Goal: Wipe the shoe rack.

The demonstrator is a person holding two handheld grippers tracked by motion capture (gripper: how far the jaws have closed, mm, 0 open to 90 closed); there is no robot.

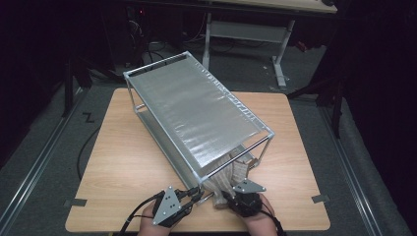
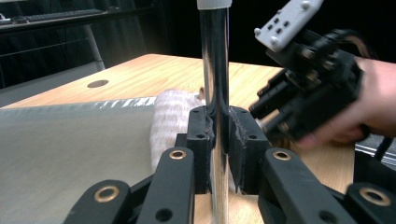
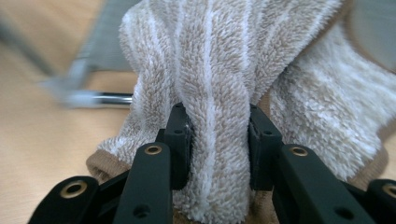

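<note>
Your right gripper (image 3: 218, 140): clamped on a bunched fold of striped beige towel (image 3: 219, 70).
Your background: blurred chrome rack rod (image 3: 100, 99) lying across the wooden table (image 3: 28, 140).

Towel (image 3: 219, 93) mostly hidden under rack (image 1: 196, 105) from where I watch above; only near end pokes out. Rack post (image 2: 214, 60) cut off top and bottom in my left gripper view. Rack bar (image 3: 93, 99) left of towel blurred. Towel runs off frame there.
</note>
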